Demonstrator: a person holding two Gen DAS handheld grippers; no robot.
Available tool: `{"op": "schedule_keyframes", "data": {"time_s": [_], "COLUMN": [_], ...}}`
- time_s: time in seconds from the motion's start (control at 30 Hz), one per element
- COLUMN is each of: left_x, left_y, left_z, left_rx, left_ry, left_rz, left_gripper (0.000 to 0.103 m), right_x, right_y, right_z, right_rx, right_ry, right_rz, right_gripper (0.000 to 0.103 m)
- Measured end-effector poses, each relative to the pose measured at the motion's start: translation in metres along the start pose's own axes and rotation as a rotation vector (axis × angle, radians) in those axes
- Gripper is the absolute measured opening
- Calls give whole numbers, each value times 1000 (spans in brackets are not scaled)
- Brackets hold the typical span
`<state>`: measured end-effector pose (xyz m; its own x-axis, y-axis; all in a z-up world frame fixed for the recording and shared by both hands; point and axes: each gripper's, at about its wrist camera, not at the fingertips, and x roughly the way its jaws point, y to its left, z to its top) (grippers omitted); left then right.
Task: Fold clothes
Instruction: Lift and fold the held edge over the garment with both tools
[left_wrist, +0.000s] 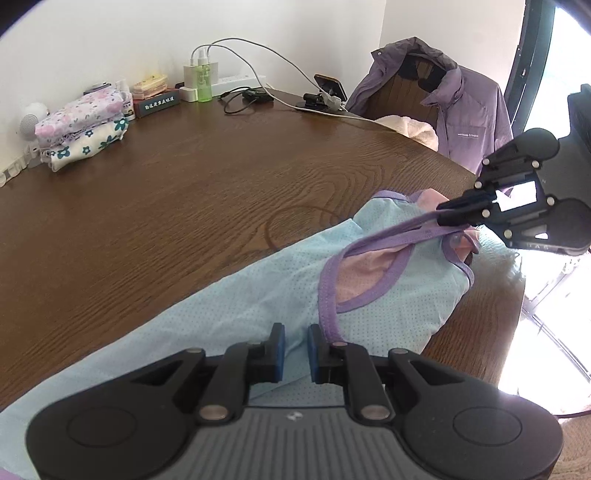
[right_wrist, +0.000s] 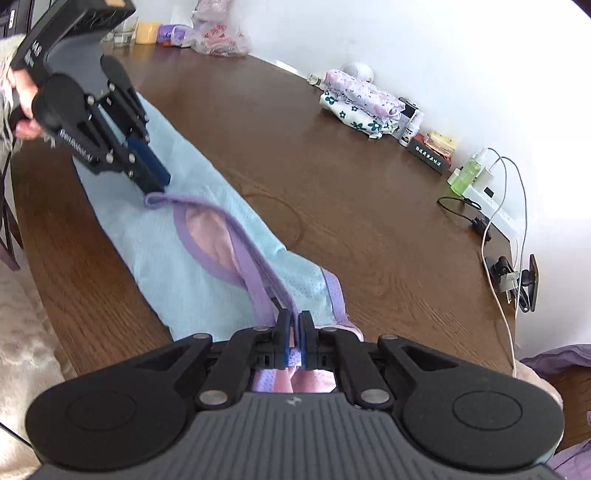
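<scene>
A light blue mesh top (left_wrist: 229, 310) (right_wrist: 207, 206) with purple trim and a pink lining lies stretched along the brown wooden table (left_wrist: 184, 206) (right_wrist: 351, 184). My left gripper (left_wrist: 295, 332) sits at the bottom of the left wrist view, its blue pads closed on a bunched fold of the blue fabric beside the purple armhole trim (left_wrist: 327, 295). In the right wrist view it (right_wrist: 159, 184) pinches the cloth at the trim's far end, held by a hand (right_wrist: 22, 99). My right gripper (right_wrist: 294, 321) (left_wrist: 441, 218) is shut on the purple strap (right_wrist: 258, 266) and pulls it taut above the top.
A stack of folded floral clothes (left_wrist: 85, 125) (right_wrist: 362, 103) sits by the wall. Near it are a green bottle (left_wrist: 204, 81), a power strip (right_wrist: 498, 214) with cables and a phone stand (left_wrist: 328, 92). A purple jacket (left_wrist: 469, 107) hangs on a chair past the table's curved edge.
</scene>
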<state>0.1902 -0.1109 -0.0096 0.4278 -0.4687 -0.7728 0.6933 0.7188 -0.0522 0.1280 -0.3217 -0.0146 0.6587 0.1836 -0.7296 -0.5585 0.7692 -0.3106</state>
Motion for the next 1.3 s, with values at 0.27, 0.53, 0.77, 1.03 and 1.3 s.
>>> {"op": "schedule_keyframes", "data": {"time_s": [0.27,0.53,0.77,1.03,1.3], "left_x": [-9,-2,11,11,6], "left_y": [-1,-8,-11,-15,-25], "left_z": [5,24,17,10,5], "left_rx": [-23,4,25,0,-50], "left_ry": [-21,-48,-12,-58,-119], "left_rz": [2,-24,-41,-3,26], "left_gripper": [22,22,10,13,32], "right_x": [-19,-7,12,16,15], "right_y": [-44,-41,-22,-9,-5], "right_z": [-14,-5,-14,-24,-19], "right_rx": [353,320,282,231,197], "right_ry": [-119,-102,-34,-64,-86], "right_rz": [126,127,83,-30,-99], "right_gripper": [11,29,13,13,18]}}
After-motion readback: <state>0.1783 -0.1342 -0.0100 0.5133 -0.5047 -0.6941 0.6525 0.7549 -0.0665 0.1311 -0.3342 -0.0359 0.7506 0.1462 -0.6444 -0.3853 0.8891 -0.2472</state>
